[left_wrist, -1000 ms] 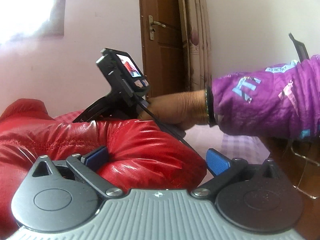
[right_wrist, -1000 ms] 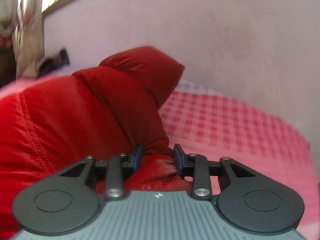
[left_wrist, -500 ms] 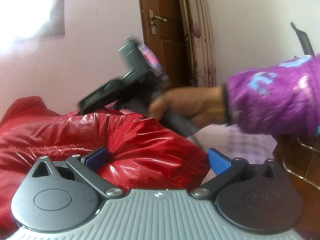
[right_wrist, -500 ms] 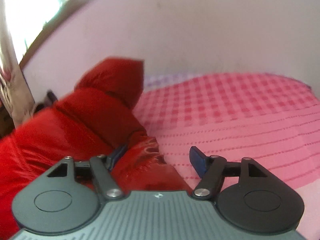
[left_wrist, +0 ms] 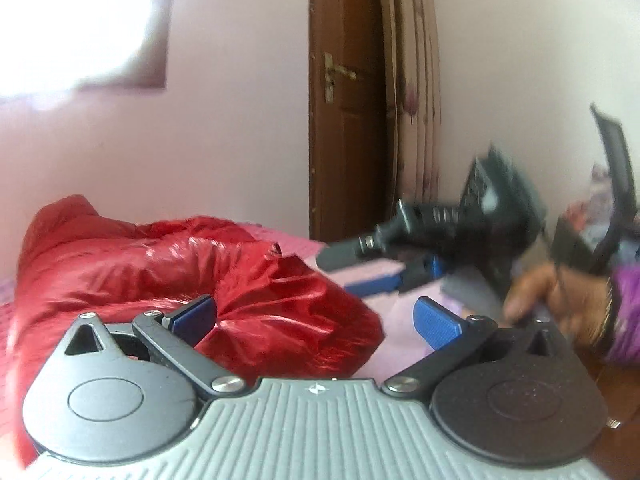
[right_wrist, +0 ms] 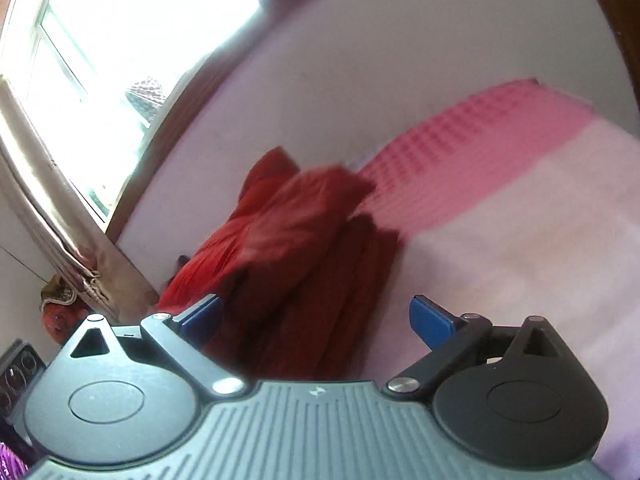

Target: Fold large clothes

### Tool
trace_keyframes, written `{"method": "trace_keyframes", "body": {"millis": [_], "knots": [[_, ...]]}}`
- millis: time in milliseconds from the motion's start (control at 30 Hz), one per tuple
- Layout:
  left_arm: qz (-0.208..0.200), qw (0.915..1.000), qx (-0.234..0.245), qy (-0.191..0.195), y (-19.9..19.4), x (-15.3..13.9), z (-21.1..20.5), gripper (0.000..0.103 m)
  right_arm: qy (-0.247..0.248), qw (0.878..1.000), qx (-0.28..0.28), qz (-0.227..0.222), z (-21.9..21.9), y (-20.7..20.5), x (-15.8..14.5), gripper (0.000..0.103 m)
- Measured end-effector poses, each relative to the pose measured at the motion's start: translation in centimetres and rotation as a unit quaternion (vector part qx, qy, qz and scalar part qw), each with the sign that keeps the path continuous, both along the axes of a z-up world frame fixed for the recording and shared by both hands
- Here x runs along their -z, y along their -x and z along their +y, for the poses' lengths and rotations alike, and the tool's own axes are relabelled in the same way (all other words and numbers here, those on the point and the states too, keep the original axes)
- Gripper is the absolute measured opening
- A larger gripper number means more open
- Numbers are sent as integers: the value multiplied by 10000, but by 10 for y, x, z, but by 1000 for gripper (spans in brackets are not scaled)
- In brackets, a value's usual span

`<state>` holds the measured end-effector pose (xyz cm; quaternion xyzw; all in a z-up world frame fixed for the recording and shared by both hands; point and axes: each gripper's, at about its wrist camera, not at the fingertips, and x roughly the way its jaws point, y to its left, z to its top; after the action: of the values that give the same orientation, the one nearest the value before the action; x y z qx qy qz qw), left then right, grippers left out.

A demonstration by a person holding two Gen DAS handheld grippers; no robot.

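The red puffy jacket (left_wrist: 200, 280) lies bunched on the pink bed (right_wrist: 500, 208), on the left and near us in the left wrist view. We think it is soft, light and squashy, and its shiny skin may slip. Our left gripper (left_wrist: 316, 316) has its fingers apart, with a fat fold of jacket between them, not squeezed. Farther right, our right gripper (right_wrist: 316, 316) is up off the jacket, fingers apart, holding nothing. We should pinch a thin edge or hem, not the puffy middle.
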<state>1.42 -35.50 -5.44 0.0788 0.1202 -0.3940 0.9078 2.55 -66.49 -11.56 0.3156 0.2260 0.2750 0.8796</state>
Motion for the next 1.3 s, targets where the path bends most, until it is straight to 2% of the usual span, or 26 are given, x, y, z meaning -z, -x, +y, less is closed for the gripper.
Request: {"method": "trace_keyframes", "body": {"millis": [67,233,300,433,500,633,733,833,933,967,1067,1167,1300], "knots": [[-19,9998,-97,183,6,-12,17,103,-104,9999,-72,40,5,-2,-1,103],[89,9955,-643,695,3,-40,68,103,81,9997,-125,198,21,-14,-5,103],[317,9916,-878,893,-8,-45,90,103,106,9988,-334,351,27,-22,-5,103],[1135,9819,-1157,984,-55,-47,127,103,111,9947,-687,756,34,-42,2,103],[1627,9710,-1256,1224,-79,-43,148,103,247,9934,-681,891,36,-50,4,103],[2676,9389,-1201,1801,-130,-21,181,103,132,9901,-875,1087,36,-67,12,103],[3388,9171,-934,1881,-164,2,183,103,-120,9849,-1178,1263,40,-78,22,103],[3861,9020,-758,1777,-186,24,178,103,-492,9805,-1391,1301,40,-86,31,103],[4120,8858,-542,2065,-197,40,181,103,-558,9802,-1503,1160,38,-89,35,103],[4134,8852,-514,2068,-196,42,179,103,-554,9800,-1549,1122,39,-90,35,103],[4039,8943,-574,1841,-194,39,168,103,-377,9780,-1741,1084,47,-96,31,103],[3713,9157,-677,1384,-190,29,151,103,-284,9761,-1855,1098,56,-108,29,103],[3364,9290,-1011,1167,-182,28,140,103,-124,9822,-1672,844,72,-106,27,103]]}}
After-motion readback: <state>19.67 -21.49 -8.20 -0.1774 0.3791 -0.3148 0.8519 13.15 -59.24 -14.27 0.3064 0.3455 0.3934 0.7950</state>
